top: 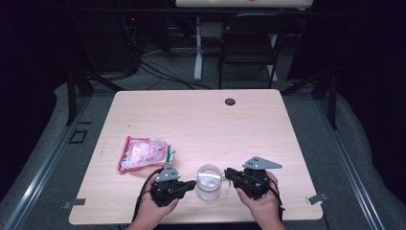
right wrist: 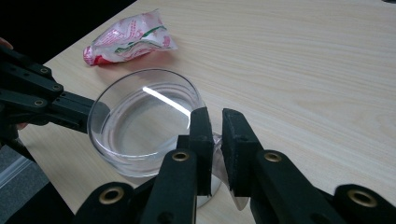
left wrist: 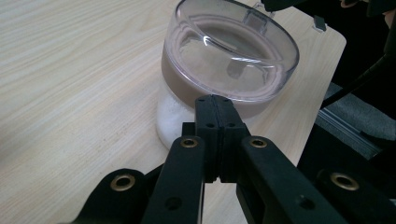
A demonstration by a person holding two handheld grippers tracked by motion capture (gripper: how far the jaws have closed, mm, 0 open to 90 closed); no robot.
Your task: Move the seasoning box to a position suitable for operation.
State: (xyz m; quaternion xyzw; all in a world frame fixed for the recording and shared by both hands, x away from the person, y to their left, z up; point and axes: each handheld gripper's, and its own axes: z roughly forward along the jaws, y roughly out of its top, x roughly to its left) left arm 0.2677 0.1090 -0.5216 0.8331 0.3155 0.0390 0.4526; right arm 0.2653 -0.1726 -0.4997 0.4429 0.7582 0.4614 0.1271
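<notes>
A clear glass jar [top: 208, 181] [left wrist: 229, 51] [right wrist: 140, 121] stands near the table's front edge, between my two grippers. My left gripper [top: 194, 183] [left wrist: 215, 100] is shut with nothing in it. Its closed tips rest against the jar's left side, as the right gripper view also shows with the left gripper [right wrist: 88, 114] meeting the glass. My right gripper [top: 226, 173] [right wrist: 215, 116] reaches the jar's right rim. Its jaws stand nearly together, with a small clear tab [right wrist: 219, 142] [left wrist: 255, 19] of the jar pinched between them.
A pink and white snack packet [top: 143, 153] [right wrist: 128, 39] lies left of the jar, a little farther back. The wooden table [top: 201, 120] has a dark grommet [top: 230, 101] near its far edge. A folding chair [top: 249, 43] stands beyond it.
</notes>
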